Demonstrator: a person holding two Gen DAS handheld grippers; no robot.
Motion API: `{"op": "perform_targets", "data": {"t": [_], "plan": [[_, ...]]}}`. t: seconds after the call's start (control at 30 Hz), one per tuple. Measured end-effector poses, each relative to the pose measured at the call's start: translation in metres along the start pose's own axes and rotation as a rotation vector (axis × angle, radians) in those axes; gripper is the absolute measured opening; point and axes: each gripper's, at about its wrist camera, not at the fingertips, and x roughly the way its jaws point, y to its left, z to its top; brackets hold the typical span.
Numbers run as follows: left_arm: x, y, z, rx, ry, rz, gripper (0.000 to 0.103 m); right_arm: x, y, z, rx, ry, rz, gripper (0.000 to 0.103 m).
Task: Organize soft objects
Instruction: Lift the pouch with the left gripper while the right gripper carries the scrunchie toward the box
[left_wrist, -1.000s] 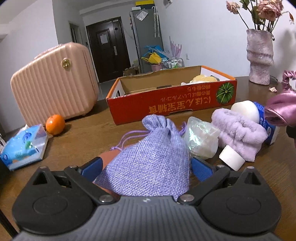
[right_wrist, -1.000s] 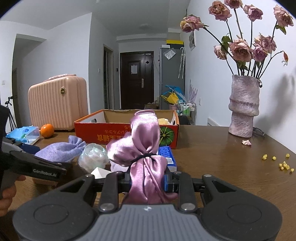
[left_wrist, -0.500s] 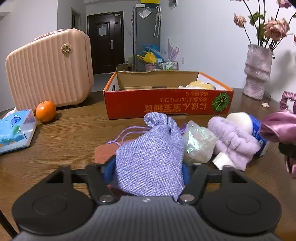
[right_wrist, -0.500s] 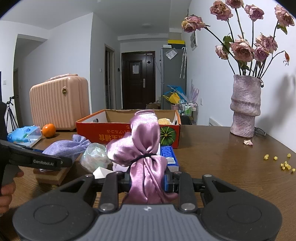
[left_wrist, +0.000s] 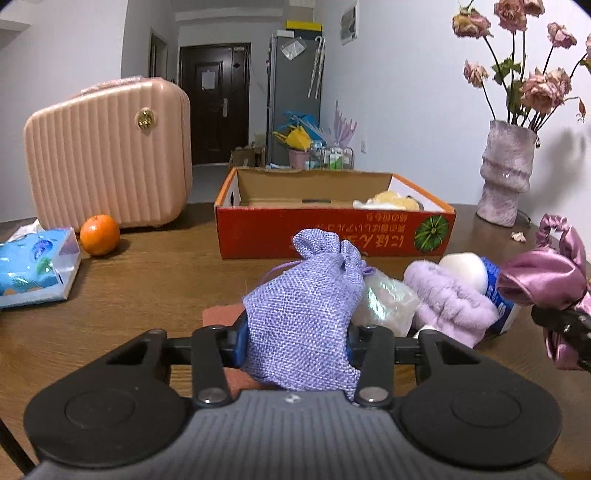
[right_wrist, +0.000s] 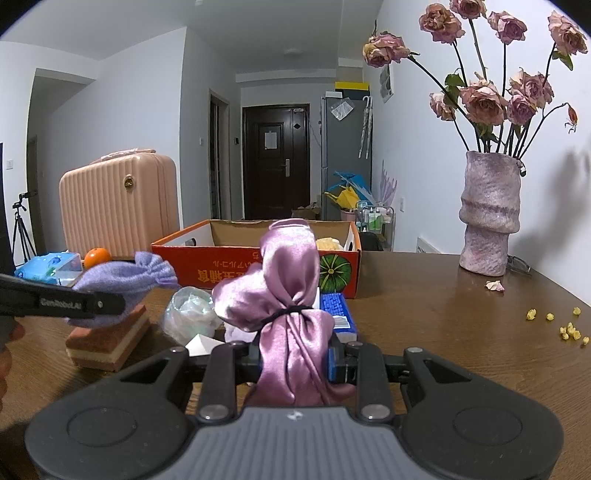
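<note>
The lavender burlap pouch (left_wrist: 303, 314) sits pinched in my left gripper (left_wrist: 295, 339), neck pointing up and forward, lifted above the sponge (right_wrist: 107, 339). My right gripper (right_wrist: 295, 362) clamps the pink satin bundle (right_wrist: 288, 295) likewise upright. The orange box (left_wrist: 332, 229) lies straight ahead toward the table's (left_wrist: 155, 280) far edge, nearer my left.

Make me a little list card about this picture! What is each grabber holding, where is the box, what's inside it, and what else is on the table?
left gripper: shut on the lavender pouch
right gripper: shut on the pink satin bag
box: red-orange cardboard, open top, beyond both bags
inside box: a yellow soft thing, partly hidden
still on table: fuzzy purple item, clear plastic bag, orange, tissue pack, pink case, vase
</note>
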Motion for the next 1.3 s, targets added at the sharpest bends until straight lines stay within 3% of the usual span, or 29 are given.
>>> {"op": "perform_targets", "data": {"t": [0.6,0.87,1.3], "plan": [[-0.029,0.002,0.039,-0.065,-0.128,0.005,0.044,0.004,0.009,0.024,-0.009,-0.077,-0.023,0.027],[-0.025,0.001,0.059,-0.089,-0.162,0.011,0.044,0.012,0.020,0.043,-0.027,-0.131,-0.045,0.027],[-0.004,0.007,0.085,-0.108,-0.174,0.030,0.044,0.045,0.025,0.074,-0.029,-0.112,-0.043,0.027]]}}
